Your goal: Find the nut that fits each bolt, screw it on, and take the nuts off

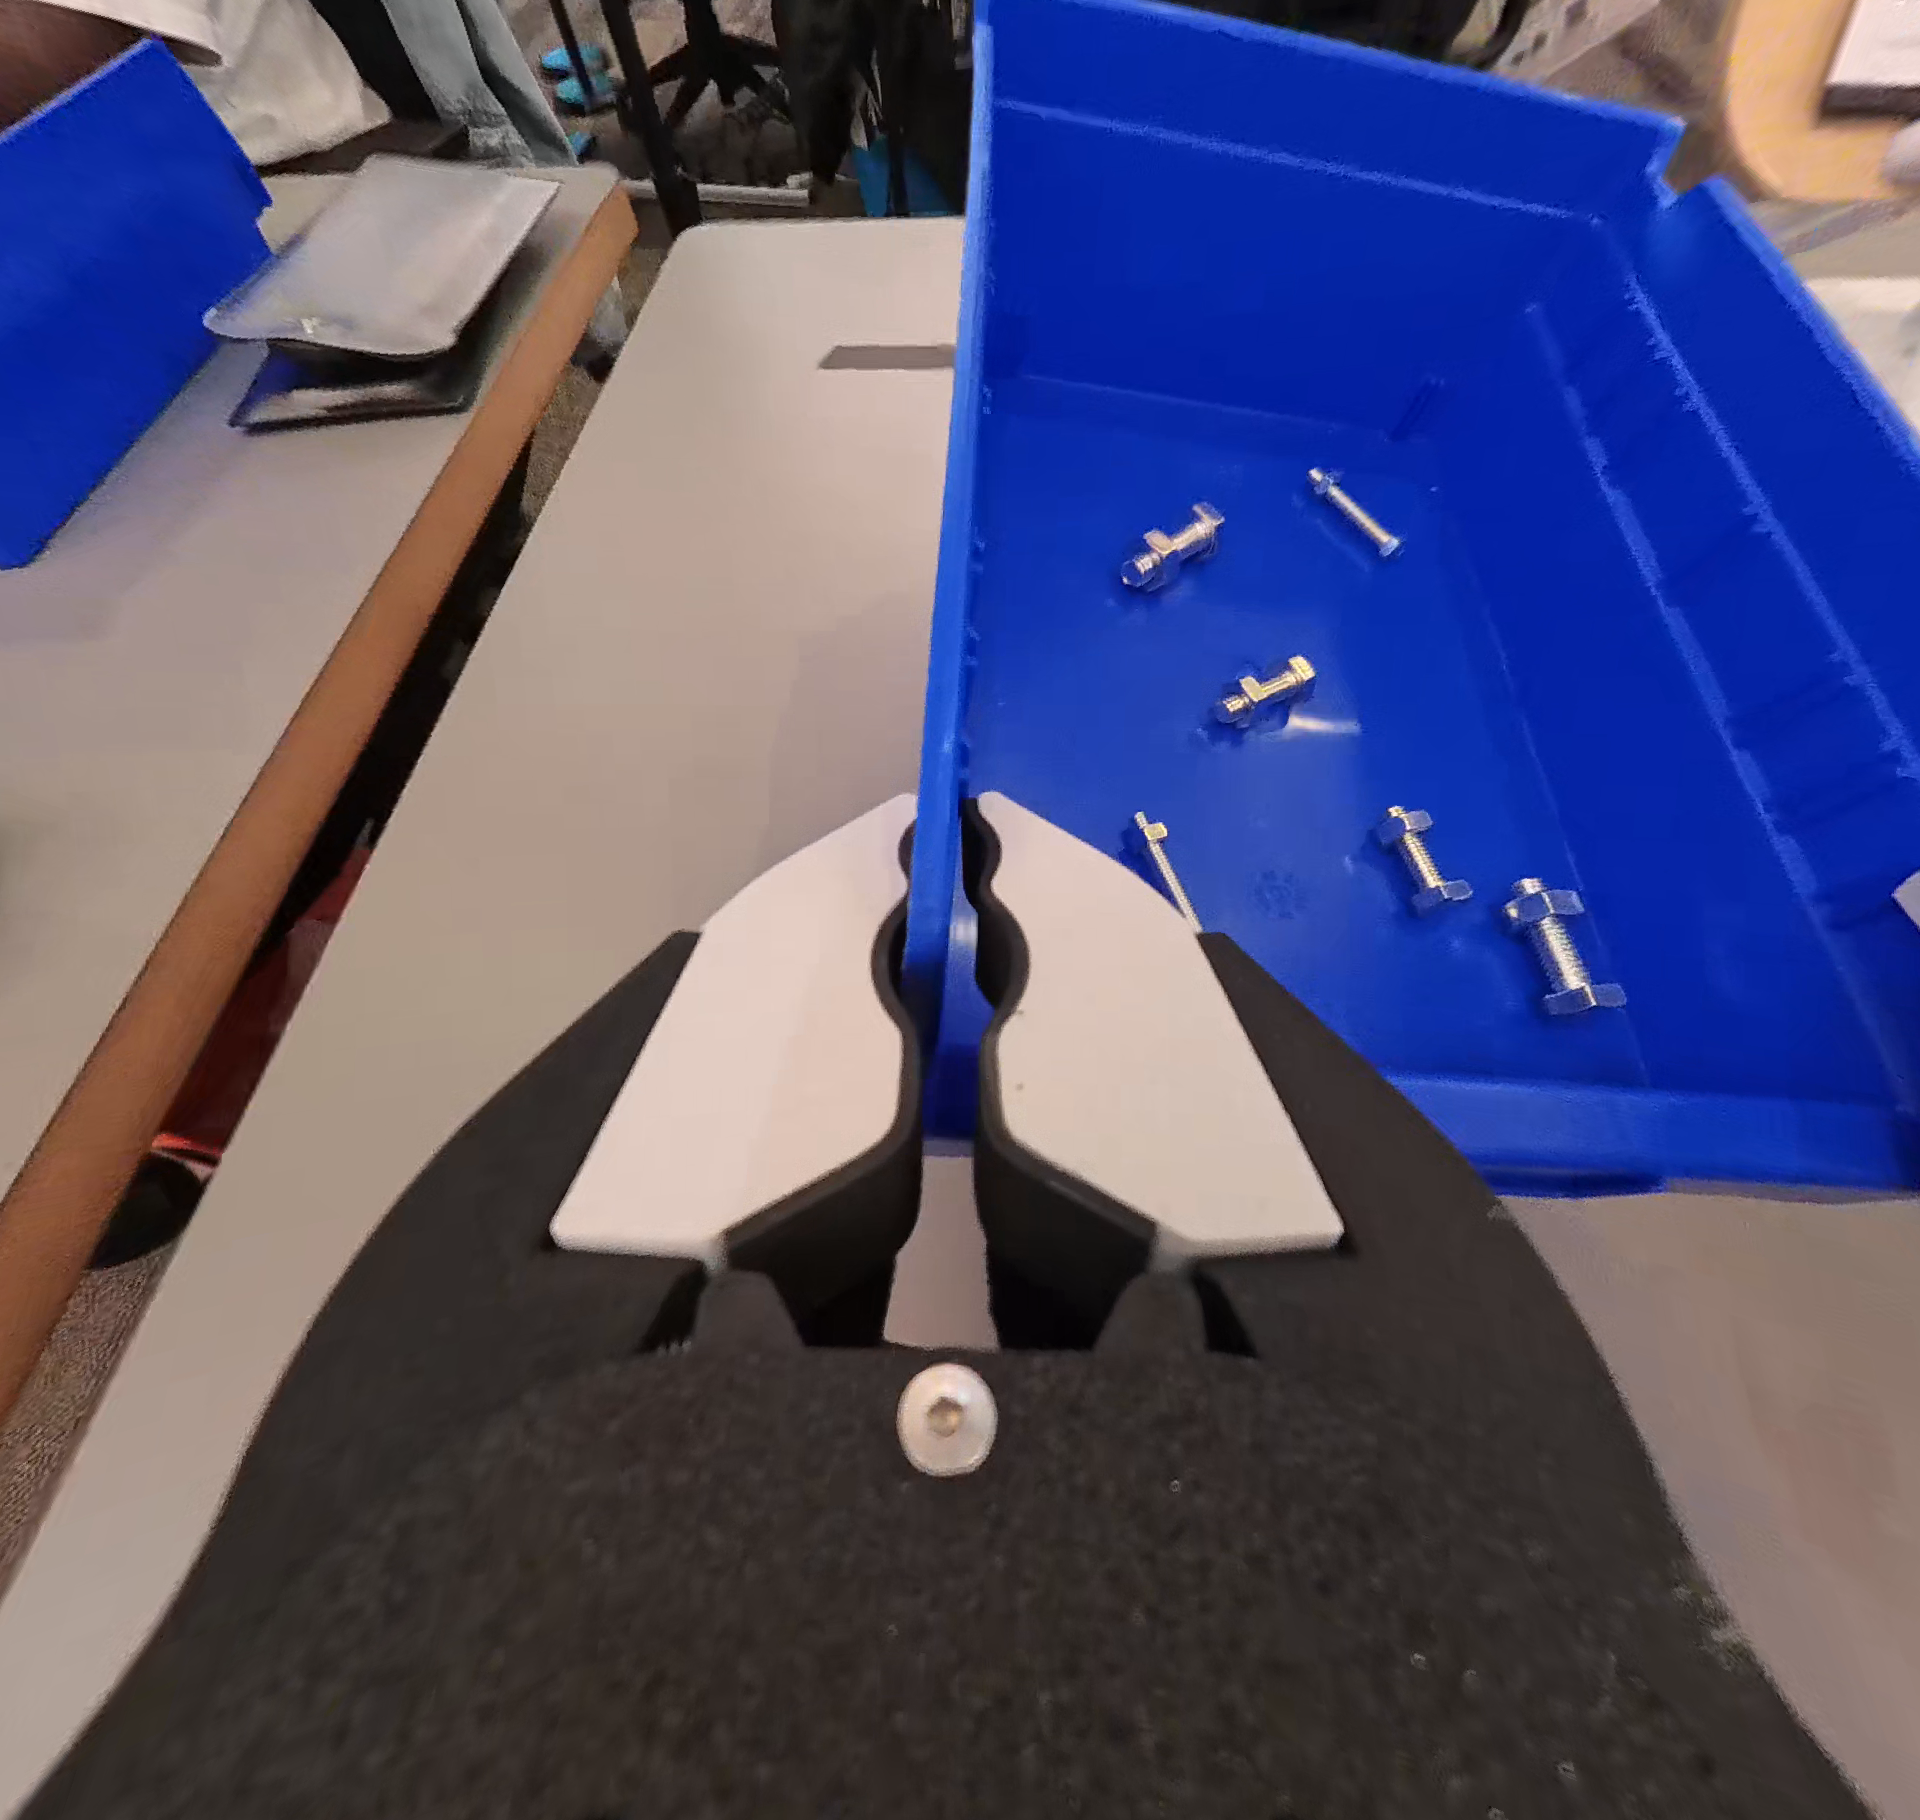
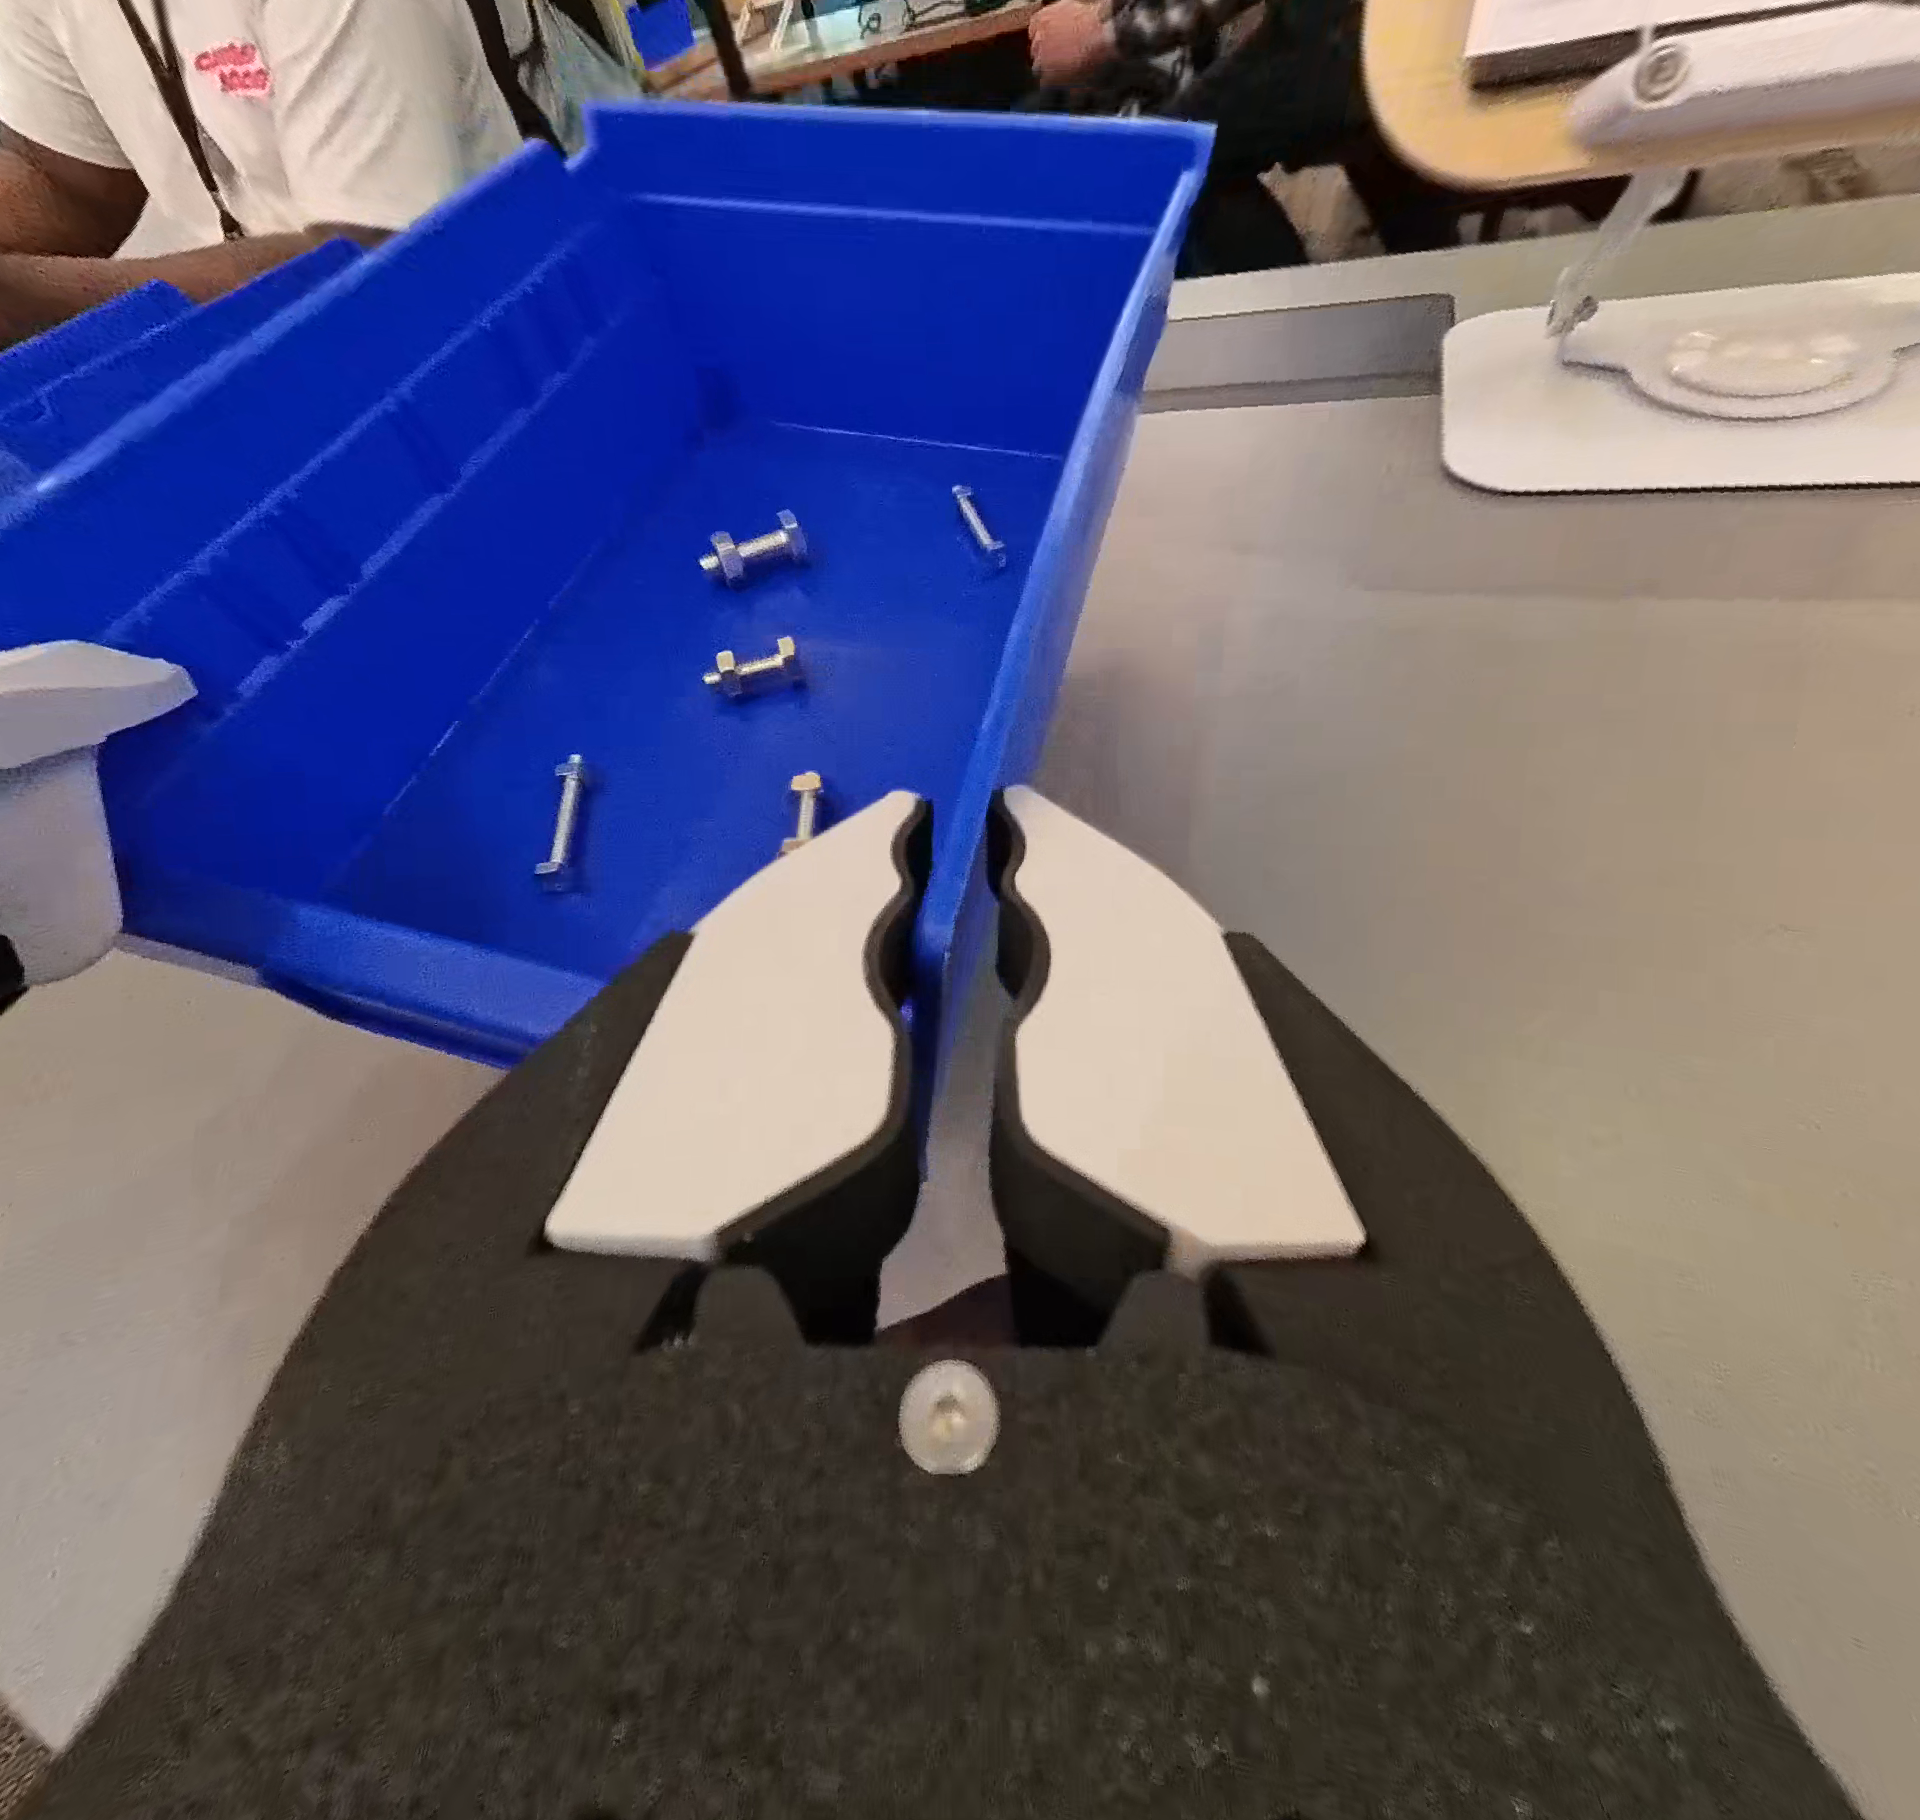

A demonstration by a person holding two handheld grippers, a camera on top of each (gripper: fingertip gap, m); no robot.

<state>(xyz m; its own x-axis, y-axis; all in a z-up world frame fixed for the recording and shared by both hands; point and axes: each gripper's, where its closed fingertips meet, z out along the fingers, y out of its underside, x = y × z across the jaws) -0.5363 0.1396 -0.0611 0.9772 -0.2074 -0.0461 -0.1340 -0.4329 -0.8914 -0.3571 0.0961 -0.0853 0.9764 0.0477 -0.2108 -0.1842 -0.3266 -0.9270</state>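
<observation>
- Blue plastic bin [image 1: 1299,295]: stood on a grey table [image 1: 727,523], gripped on both long walls at once and seemingly tipped.
- Left gripper [image 1: 940,835]: jaws closed on the bin's left wall, one finger outside, the other inside.
- Right gripper [image 2: 961,825]: jaws closed on the bin's right wall in the same way; the left gripper's white fingers [image 2: 73,731] showed at the opposite wall in the right wrist view.
- Contents, on the bin floor, well apart from each other: six bolts in all.
 - Two stout bolts with nuts on them [image 1: 1558,944], [image 1: 1421,858], toward the near right.
 - Two short bolts carrying nuts [image 1: 1262,692], [image 1: 1169,546], mid-floor.
 - One thin long bolt [image 1: 1354,511], toward the far end.
 - One thin bolt [image 1: 1164,861], just beside the left gripper's inner finger and partly hidden by it.
- Whether every nut was fully threaded could not be told.
- Surroundings: a second blue bin [image 1: 104,316] on the neighbouring table at far left; a white stand base [image 2: 1683,409] on the table at far right.
- Step in hand, as judged: moving or repositioning the whole bin, not working any fastener.
- Next move, as judged: set the bin flat, release both walls, then reach in for one bolt with one gripper and its nut with the other.
</observation>
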